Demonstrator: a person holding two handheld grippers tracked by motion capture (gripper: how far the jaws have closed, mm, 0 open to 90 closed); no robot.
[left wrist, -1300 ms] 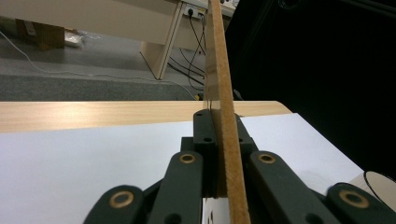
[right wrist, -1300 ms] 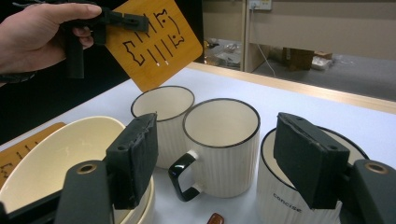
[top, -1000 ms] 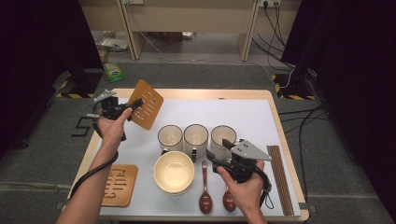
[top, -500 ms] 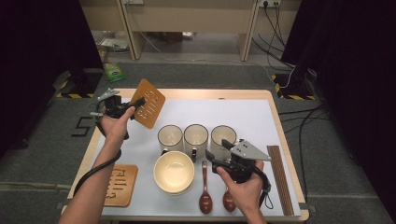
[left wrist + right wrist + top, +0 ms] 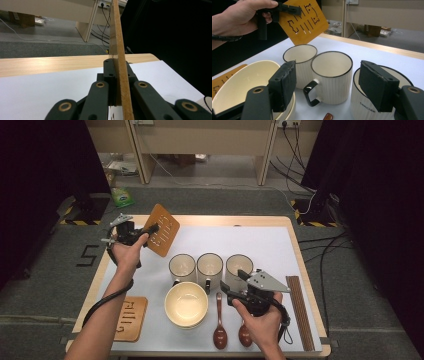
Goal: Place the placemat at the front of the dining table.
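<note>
While the right gripper (image 5: 239, 287) waits at the near edge of the table (image 5: 300, 247), its jaws stand apart and grip nothing; in the right gripper view the pads (image 5: 284, 83) frame the middle mug (image 5: 331, 78) without touching it. Just beside that gripper lie 2 dark wooden spoons (image 5: 220, 332) and a bundle of chopsticks (image 5: 299, 312). Near the front left corner rests a second wooden coaster (image 5: 129, 318), flat on the table. A cream bowl (image 5: 186, 304) sits between it and the spoons. Behind the bowl stand 3 ribbed mugs (image 5: 210, 268) in a row, close together.

Farther back and to the left, the left gripper (image 5: 150, 229) is clamped on the wooden coaster (image 5: 161, 236), which is held in the air, tilted, above the far left part of the table. The left gripper view confirms the grip: both jaws are pressed flat against the thin board (image 5: 120, 62), seen edge-on.

Judged step: carrying the coaster to a place on the white mat (image 5: 270, 245).

1. Keep the clamp firm; the board is thin and may pivot in the jaws.
2. Level the coaster before lowering it.
3. Choose bare mat well apart from the mugs, so that its corner strikes no rim.
4. Release only when the coaster lies flat.
5. Hold the right gripper clear of the mugs meanwhile.
</note>
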